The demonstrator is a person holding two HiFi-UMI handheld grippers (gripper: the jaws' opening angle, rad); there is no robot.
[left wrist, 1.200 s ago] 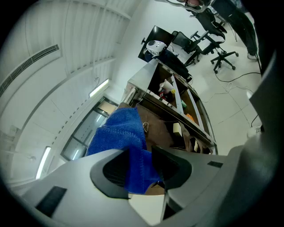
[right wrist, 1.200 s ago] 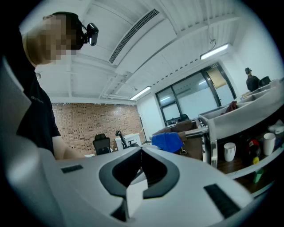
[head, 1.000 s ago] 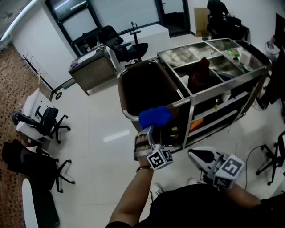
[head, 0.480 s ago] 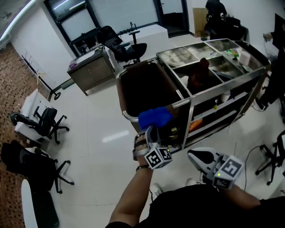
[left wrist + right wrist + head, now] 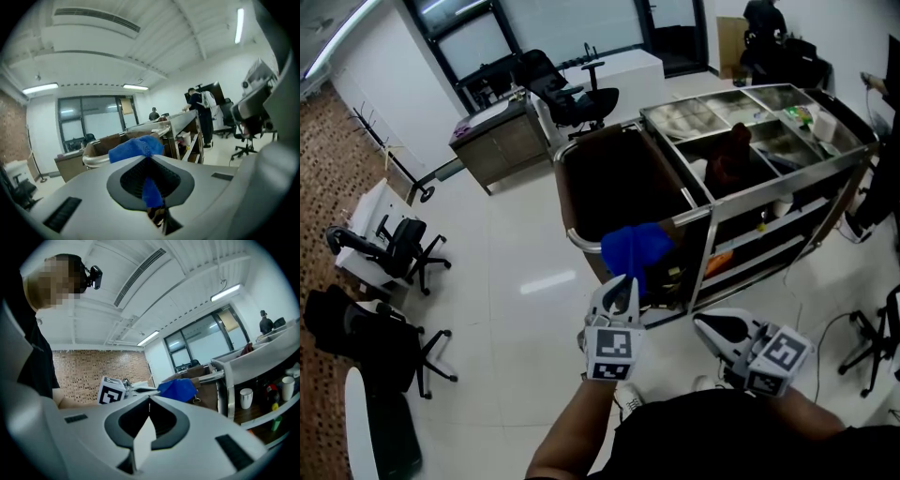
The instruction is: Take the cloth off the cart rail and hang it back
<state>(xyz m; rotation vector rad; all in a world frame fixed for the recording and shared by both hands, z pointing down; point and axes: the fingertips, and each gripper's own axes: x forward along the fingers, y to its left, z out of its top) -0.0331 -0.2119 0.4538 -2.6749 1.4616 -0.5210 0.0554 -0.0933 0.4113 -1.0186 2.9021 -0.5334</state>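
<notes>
Left gripper [image 5: 622,281] jaws pinched on a fold of the blue cloth [image 5: 636,247]; cloth drapes over the cart rail [image 5: 579,244] just ahead of it. I see right gripper [image 5: 703,323] closed, empty, off to its right

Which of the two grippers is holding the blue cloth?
The left gripper: its jaws are shut on the blue cloth. The right gripper is shut on nothing, away from the cloth.
</notes>
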